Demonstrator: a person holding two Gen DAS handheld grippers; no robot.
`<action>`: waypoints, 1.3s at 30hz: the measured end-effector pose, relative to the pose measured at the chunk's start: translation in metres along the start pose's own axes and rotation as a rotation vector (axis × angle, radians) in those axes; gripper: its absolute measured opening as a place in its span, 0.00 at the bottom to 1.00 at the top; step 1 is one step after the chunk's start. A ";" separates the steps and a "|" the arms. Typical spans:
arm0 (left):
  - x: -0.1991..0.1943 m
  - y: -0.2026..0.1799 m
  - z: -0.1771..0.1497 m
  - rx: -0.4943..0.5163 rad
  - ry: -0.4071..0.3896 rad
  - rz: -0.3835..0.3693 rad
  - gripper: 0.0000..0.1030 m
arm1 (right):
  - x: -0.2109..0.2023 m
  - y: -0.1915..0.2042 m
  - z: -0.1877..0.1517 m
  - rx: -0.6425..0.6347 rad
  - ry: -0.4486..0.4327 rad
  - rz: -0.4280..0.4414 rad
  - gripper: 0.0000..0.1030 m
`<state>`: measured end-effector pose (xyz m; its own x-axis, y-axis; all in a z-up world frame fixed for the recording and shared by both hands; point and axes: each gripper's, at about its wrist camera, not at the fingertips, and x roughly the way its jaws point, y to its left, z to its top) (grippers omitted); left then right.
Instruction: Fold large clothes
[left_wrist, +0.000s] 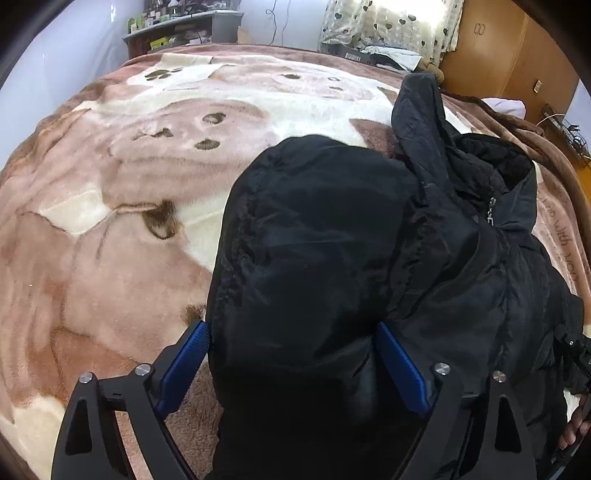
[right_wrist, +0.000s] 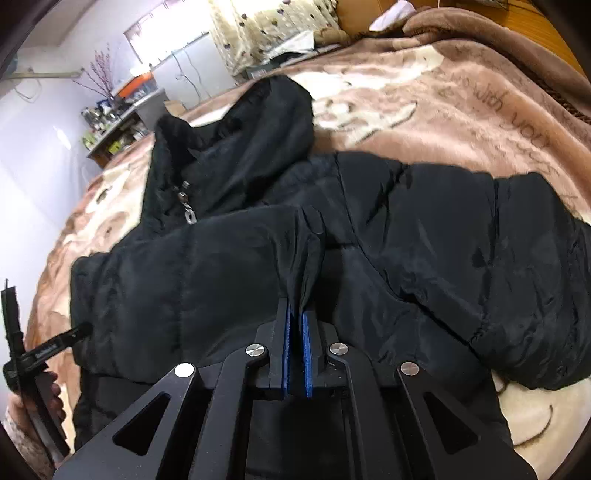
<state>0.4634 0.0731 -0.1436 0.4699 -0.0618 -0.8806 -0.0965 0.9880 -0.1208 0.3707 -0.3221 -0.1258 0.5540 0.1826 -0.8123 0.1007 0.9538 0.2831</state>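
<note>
A black padded jacket (right_wrist: 406, 229) lies on the bed, hood (right_wrist: 258, 122) toward the far side, zipper pull (right_wrist: 188, 214) showing at the collar. My right gripper (right_wrist: 297, 321) is shut on a pinched fold of the jacket's front fabric. In the left wrist view the jacket's sleeve (left_wrist: 314, 240) fills the gap between the wide-apart blue pads of my left gripper (left_wrist: 291, 354); the pads touch its sides. The left gripper also shows at the left edge of the right wrist view (right_wrist: 22, 354).
A brown and cream plush blanket (left_wrist: 147, 166) covers the bed. A cluttered shelf (left_wrist: 177, 33) stands at the far side, heart-print curtains (left_wrist: 388, 22) and a wooden wardrobe (left_wrist: 509, 48) behind. Folded blanket and a white item (right_wrist: 391, 14) lie at the bed's far right.
</note>
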 end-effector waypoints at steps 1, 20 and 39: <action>0.003 0.002 0.000 -0.012 0.009 -0.005 0.91 | 0.002 0.001 -0.001 -0.013 0.005 -0.014 0.07; -0.073 -0.048 -0.026 0.075 -0.093 -0.076 0.91 | -0.102 -0.070 -0.010 0.093 -0.174 -0.145 0.49; -0.086 -0.206 -0.079 0.333 -0.045 -0.226 0.91 | -0.228 -0.271 -0.088 0.571 -0.385 -0.505 0.53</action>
<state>0.3738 -0.1364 -0.0793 0.4853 -0.2837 -0.8270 0.2995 0.9426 -0.1476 0.1446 -0.6008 -0.0621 0.5627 -0.4244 -0.7093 0.7549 0.6135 0.2318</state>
